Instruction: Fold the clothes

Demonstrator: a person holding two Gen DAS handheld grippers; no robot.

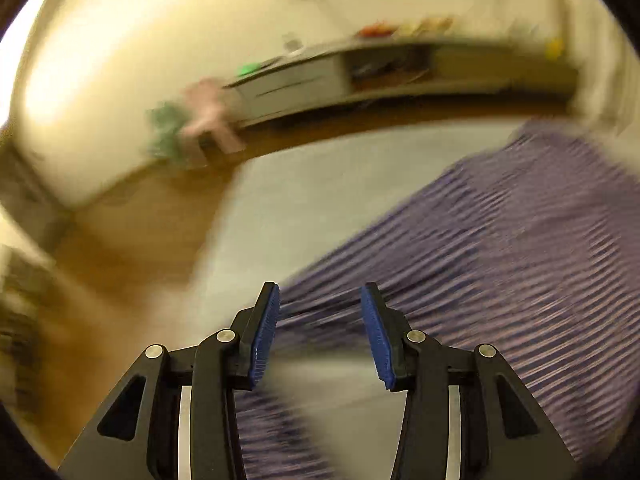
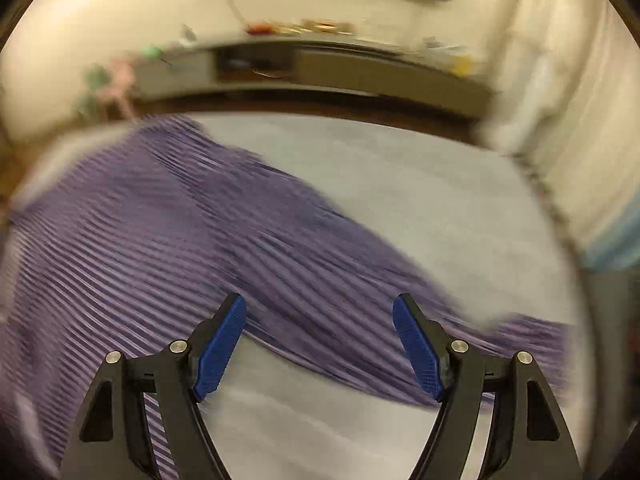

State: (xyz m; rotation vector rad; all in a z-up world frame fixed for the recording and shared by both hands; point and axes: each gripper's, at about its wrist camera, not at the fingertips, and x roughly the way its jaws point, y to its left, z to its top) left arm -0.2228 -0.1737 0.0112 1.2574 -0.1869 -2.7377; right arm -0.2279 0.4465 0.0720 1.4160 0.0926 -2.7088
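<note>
A purple striped garment (image 1: 500, 248) lies spread on a pale grey bed surface (image 1: 304, 208). In the left wrist view it fills the right half and runs down under my left gripper (image 1: 320, 294), which is open with nothing between its blue pads. The right wrist view shows the same garment (image 2: 168, 224) stretching from the left across to the lower right. My right gripper (image 2: 320, 304) is open above the garment's lower edge, holding nothing. Both views are blurred by motion.
A low cabinet (image 2: 320, 68) with small items on top runs along the far wall, beyond a strip of wooden floor (image 1: 132, 216). Pink and green soft things (image 1: 196, 120) sit at its left end. A pale curtain (image 2: 560, 128) hangs at the right.
</note>
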